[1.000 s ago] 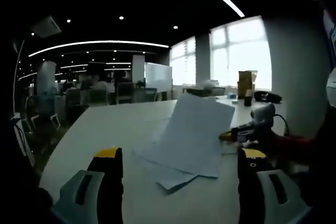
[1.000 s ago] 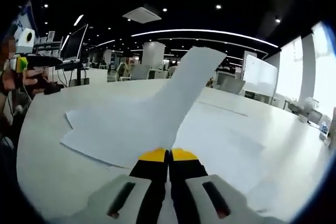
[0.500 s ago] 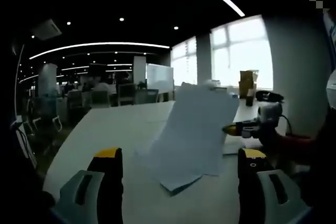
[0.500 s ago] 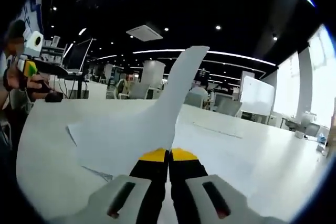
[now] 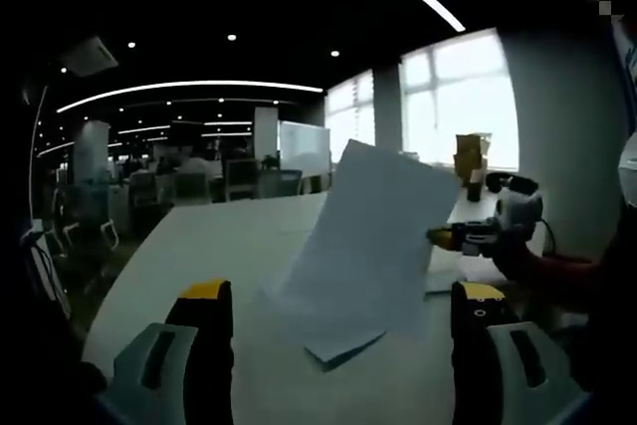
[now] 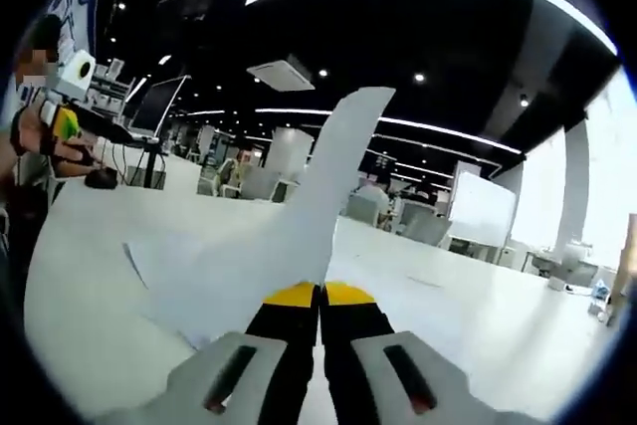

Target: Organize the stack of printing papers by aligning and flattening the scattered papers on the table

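Change since a second ago: paper sheets (image 5: pixel 373 236) lifted steeper off the white table (image 5: pixel 199 246), far edge higher.
Right gripper (image 6: pixel 320 296): yellow-tipped jaws pressed together on the sheets' near edge; sheets (image 6: pixel 299 236) curl upward ahead of it.
Left gripper (image 5: pixel 338 291): jaws wide apart, holding nothing, low over the table just short of the sheets.
Sheets' lower corner: resting on the table.
Background: open office, ceiling light strips, bright windows (image 5: pixel 458 102).
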Action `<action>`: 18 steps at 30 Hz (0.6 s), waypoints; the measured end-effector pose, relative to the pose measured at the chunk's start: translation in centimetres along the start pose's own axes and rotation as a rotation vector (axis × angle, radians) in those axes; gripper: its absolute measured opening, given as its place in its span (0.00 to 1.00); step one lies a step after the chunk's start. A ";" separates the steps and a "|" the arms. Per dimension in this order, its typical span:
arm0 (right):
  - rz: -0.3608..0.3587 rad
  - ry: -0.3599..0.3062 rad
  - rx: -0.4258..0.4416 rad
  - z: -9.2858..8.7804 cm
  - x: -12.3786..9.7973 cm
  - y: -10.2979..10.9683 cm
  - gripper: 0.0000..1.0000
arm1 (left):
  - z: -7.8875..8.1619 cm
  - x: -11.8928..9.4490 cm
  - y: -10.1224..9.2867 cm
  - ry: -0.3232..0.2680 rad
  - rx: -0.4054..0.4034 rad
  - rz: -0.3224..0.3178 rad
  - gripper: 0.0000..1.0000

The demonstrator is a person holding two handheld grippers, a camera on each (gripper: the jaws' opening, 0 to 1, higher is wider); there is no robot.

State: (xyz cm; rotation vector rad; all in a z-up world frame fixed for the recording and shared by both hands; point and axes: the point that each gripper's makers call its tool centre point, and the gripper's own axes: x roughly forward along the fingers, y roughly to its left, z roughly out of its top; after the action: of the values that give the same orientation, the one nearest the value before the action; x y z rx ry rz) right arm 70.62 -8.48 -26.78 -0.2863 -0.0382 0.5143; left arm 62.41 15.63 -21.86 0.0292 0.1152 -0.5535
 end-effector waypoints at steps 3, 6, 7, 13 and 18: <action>-0.008 -0.015 -0.021 0.8 -0.2 -0.2 0.00 | 0.0 -0.2 0.1 0.000 0.001 0.005 0.93; -0.013 -0.044 -0.025 2.3 -0.5 -0.6 0.00 | 0.0 -0.3 0.4 -0.001 -0.002 0.014 0.93; -0.015 -0.054 -0.025 2.7 -0.5 -0.8 0.00 | 0.0 -0.3 0.4 -0.002 -0.002 0.016 0.93; -0.017 -0.083 -0.032 4.4 -1.0 -1.3 0.00 | 0.2 -0.4 0.1 -0.005 -0.001 0.008 0.93; -0.016 -0.097 -0.050 5.4 -1.5 -1.3 0.00 | 0.3 -0.2 -0.2 -0.006 0.003 0.001 0.93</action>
State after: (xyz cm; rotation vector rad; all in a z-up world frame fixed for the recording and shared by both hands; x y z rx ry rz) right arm 69.41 -8.90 -21.13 -0.3096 -0.1478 0.5112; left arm 62.15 15.60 -21.55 0.0305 0.1083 -0.5526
